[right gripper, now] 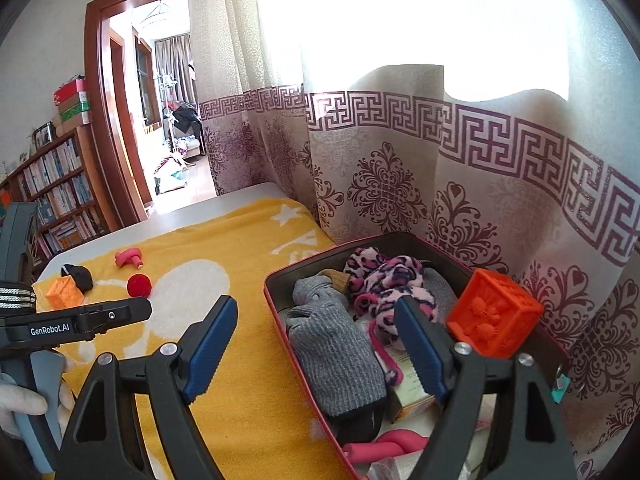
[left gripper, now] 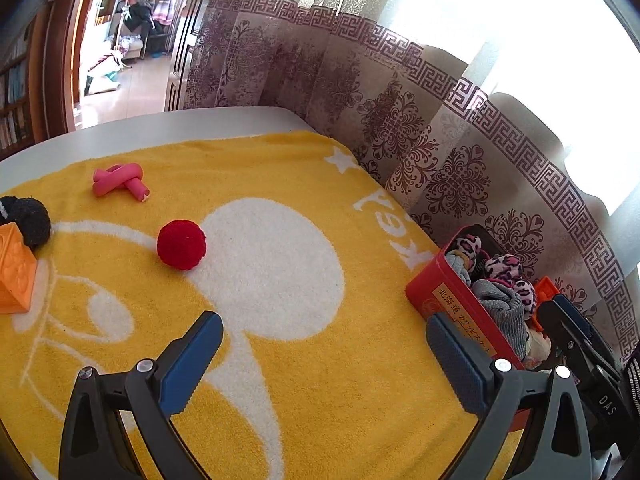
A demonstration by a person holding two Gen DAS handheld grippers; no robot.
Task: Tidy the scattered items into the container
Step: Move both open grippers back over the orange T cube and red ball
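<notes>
A: Left gripper (left gripper: pixel 324 360), state?

B: Blue-padded jaws spread wide, nothing between them. It hangs over the yellow terry towel with white cartoon print (left gripper: pixel 256 380), which covers the pale table (left gripper: pixel 132 132).

A: Right gripper (right gripper: pixel 316 350)?

B: Jaws also wide apart and empty. One finger is over the towel, the other over the red rectangular metal tin (right gripper: pixel 304 364). The tin sits at the towel's edge, against the patterned purple-and-cream curtain (right gripper: pixel 500 208).

A: Tin contents?

B: Grey knitted sock (right gripper: pixel 336 344), pink leopard-print fuzzy sock (right gripper: pixel 384 280), orange-red embossed plastic cube (right gripper: pixel 494 316) propped at the far side wall, a pink foam twist roller (right gripper: pixel 384 446) at the near end. A small printed box lies under the socks; label unreadable.

A: Still loose on the towel?

B: Four items, all well apart from the tin: red fluffy pompom ball (left gripper: pixel 182 244), another pink foam roller knotted into a cross (left gripper: pixel 120 180), a black rolled sock (left gripper: pixel 28 220), and touching it an orange embossed cube (left gripper: pixel 14 272).

A: Anything else?

B: In the right wrist view, a gloved hand (right gripper: pixel 24 404) grips the left gripper's handle.
</notes>
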